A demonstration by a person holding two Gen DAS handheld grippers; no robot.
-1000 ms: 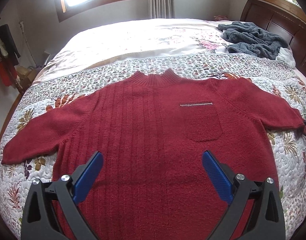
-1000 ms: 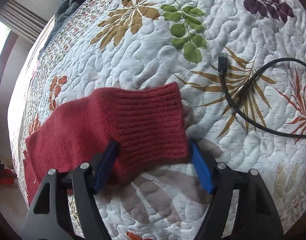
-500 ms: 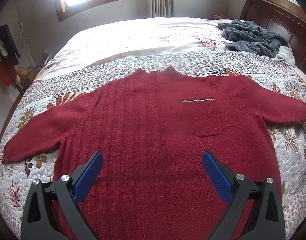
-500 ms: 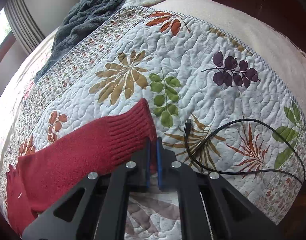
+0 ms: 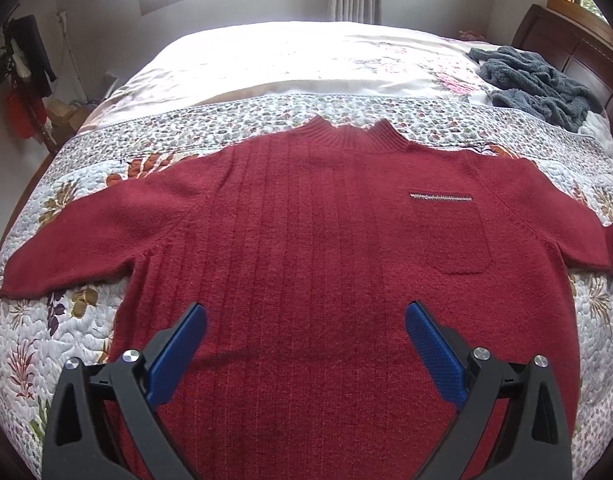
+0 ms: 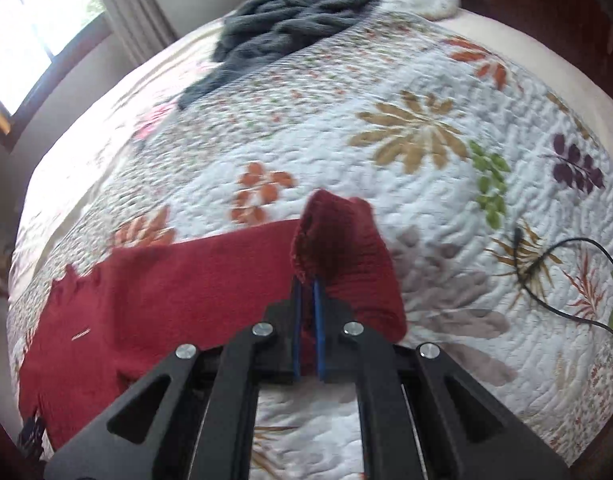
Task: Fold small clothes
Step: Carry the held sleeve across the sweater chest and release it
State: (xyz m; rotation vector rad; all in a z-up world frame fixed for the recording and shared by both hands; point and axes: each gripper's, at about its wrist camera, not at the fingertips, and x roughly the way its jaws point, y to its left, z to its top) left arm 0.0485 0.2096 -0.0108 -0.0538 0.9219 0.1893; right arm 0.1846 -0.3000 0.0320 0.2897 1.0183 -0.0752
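On the bed (image 5: 106, 264), over its leaf-patterned quilt, one red sweater (image 5: 326, 248) lies spread flat, front up, collar away from the camera, a single chest pocket (image 5: 450, 236) on its front. The left tongs (image 5: 306, 320) hang low above the sweater's lower body, pointing toward the collar, blue pads spread wide and gripping nothing; whether they touch the knit cannot be told. The right tongs (image 6: 307, 288) reach in from the bed's edge, level with the quilt, pressed nearly together on the ribbed cuff (image 6: 342, 248) of one sleeve, which stands lifted and bunched above the bedding while the rest of that sleeve (image 6: 194, 280) trails flat toward the body. One black cable (image 6: 546, 280) lies loose on the quilt just beside the cuff. One grey fleece blanket (image 5: 538, 84) is heaped by the headboard, well apart from the sweater.
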